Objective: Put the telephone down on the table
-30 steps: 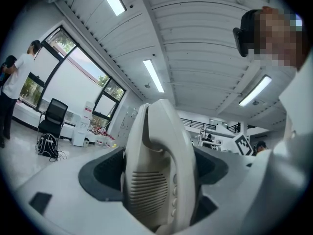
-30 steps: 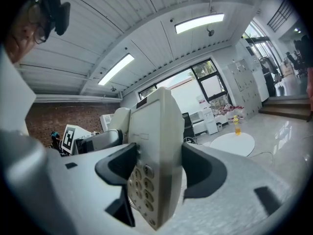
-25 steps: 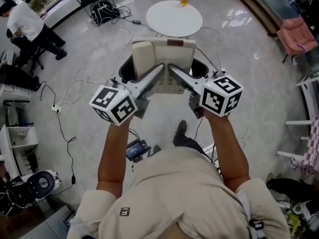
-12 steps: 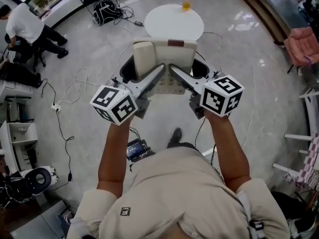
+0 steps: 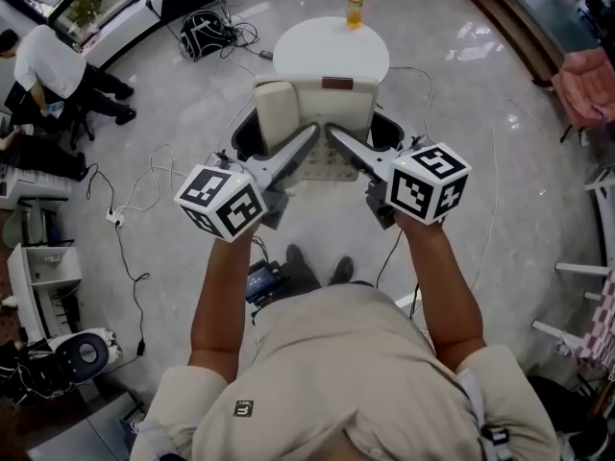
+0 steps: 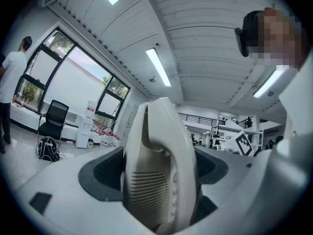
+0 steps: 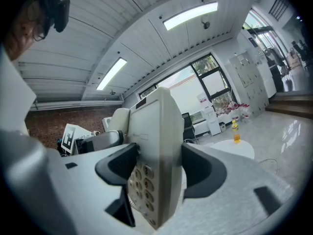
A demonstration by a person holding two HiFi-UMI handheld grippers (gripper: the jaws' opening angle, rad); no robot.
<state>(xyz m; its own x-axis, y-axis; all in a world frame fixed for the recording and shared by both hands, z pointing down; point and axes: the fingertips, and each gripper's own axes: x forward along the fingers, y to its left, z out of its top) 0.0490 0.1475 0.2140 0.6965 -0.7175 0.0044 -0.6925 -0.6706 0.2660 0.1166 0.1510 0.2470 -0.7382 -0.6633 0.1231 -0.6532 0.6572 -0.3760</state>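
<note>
A cream desk telephone (image 5: pixel 315 123) with its handset on the left side is held in the air in front of me, over the floor. My left gripper (image 5: pixel 306 134) is shut on its left side, where the handset (image 6: pixel 159 170) fills the gap between the jaws. My right gripper (image 5: pixel 336 135) is shut on the right side of the telephone (image 7: pixel 154 170), its keypad showing between the jaws. A round white table (image 5: pixel 332 51) stands just beyond the phone, partly hidden by it.
A small yellow bottle (image 5: pixel 355 6) stands at the table's far edge. Cables (image 5: pixel 144 176) trail over the grey floor at left. A person (image 5: pixel 58 65) bends at the far left near desks. A black bag (image 5: pixel 204 29) lies behind the table. A pink chair (image 5: pixel 586 84) is at right.
The view has moved forward: the round table now sits closer under the telephone. Both grippers keep the same hold on the phone.
</note>
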